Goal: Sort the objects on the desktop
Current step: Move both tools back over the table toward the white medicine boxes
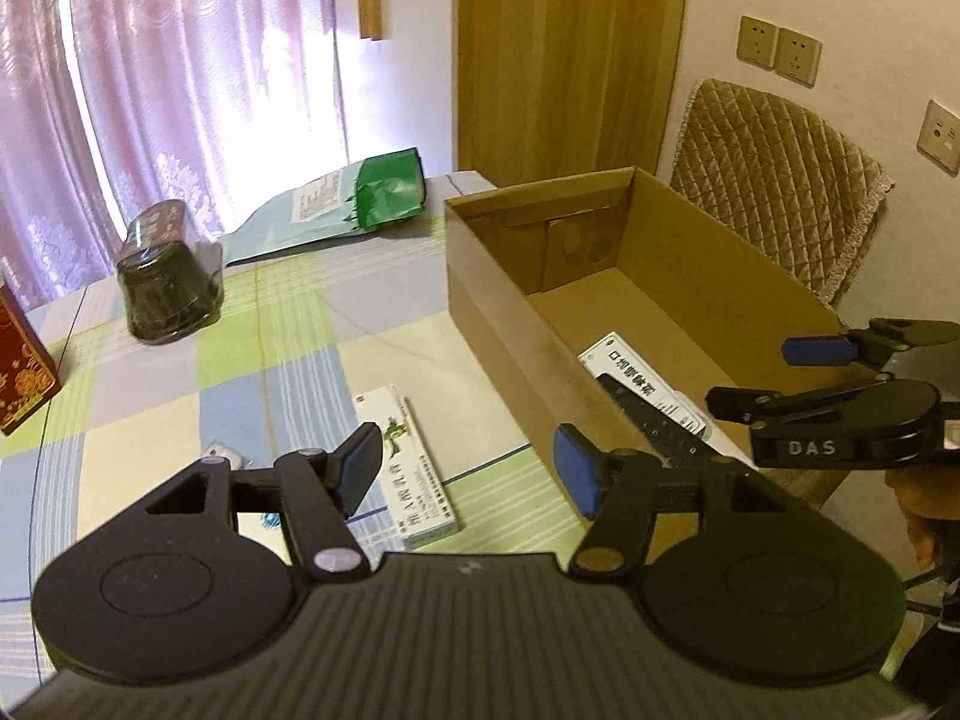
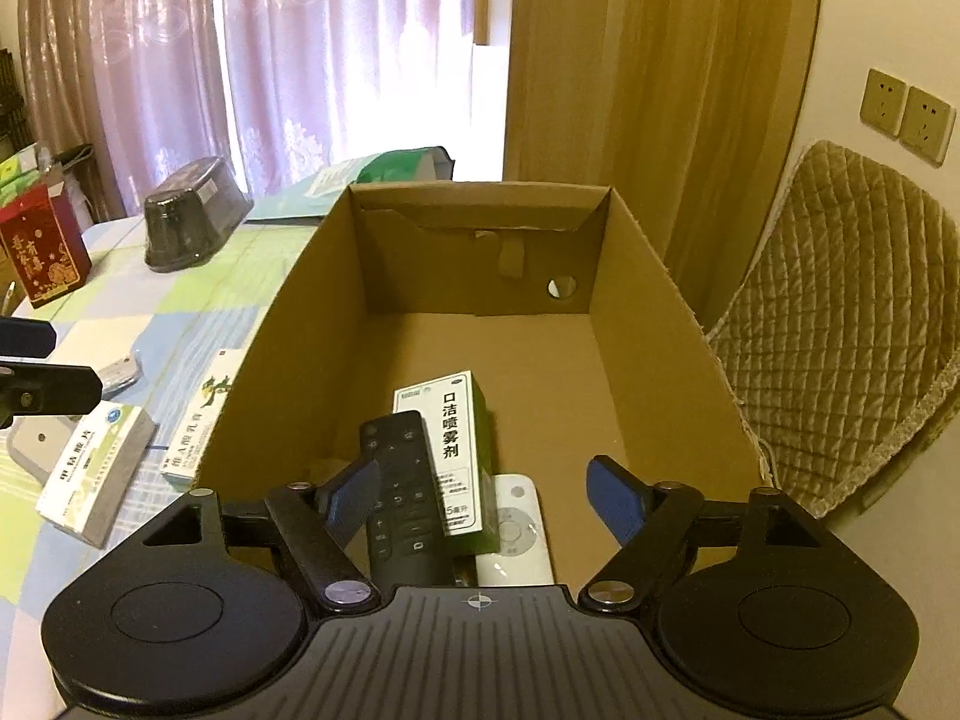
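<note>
Desktop objects are seen split between an open cardboard box [image 2: 648,324] and the checked cloth of the desk [image 1: 276,324] on which the box stands. Inside the box, at its near end, a black remote control [image 2: 399,492] lies partly over a white and green spray carton [image 2: 456,450], and a white remote [image 2: 516,531] is tucked under both; the far end of the box floor is bare. The overlap suggests the three were dropped in loosely rather than laid in order.

Outside, just beside the box's left wall, a long green-and-white ointment box [image 1: 411,468] lies flat. A second white medicine box [image 2: 93,474] and a small silvery object [image 2: 120,369], too blurred to name, are seen further left. At the far end of the desk stand a dark plastic tub [image 1: 171,276], a green pouch [image 1: 336,210] and a red gift box [image 1: 24,366].

The right gripper [image 2: 486,495] is held above the near end of the box, its fingers [image 2: 615,498] spread wide and empty, as if for dropping or reaching in. The left gripper [image 1: 468,468] hovers over the desk by the ointment box, its fingers [image 1: 360,468] likewise wide and holding nothing.

With items both in and out of the box, the sorting is judged to be partly done.
</note>
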A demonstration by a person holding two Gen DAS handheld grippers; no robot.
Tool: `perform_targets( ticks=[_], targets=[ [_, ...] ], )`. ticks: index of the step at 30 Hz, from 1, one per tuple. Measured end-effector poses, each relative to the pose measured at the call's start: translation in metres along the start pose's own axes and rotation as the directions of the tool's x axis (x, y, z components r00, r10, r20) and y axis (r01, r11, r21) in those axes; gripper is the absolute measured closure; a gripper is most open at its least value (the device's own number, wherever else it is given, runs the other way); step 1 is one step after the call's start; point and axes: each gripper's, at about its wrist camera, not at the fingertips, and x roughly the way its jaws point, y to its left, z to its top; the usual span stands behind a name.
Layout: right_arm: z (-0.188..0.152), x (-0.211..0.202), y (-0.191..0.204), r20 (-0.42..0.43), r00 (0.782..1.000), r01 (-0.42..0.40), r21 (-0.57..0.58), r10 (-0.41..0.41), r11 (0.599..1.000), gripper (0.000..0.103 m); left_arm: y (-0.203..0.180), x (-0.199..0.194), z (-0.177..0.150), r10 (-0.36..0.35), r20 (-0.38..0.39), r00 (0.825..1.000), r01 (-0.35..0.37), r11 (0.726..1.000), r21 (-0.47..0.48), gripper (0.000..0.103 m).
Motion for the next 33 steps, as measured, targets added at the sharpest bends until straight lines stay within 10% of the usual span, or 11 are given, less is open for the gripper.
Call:
perform_targets(
  ticks=[33],
  targets=[
    [0.011, -0.083, 0.105, 0.146, 0.974, -0.169, -0.046, 0.174, 0.984, 0.024, 0.09, -0.072, -0.117, 0.146, -0.12, 0.982, -0.166, 0.97, -0.178, 0.041]
  ],
)
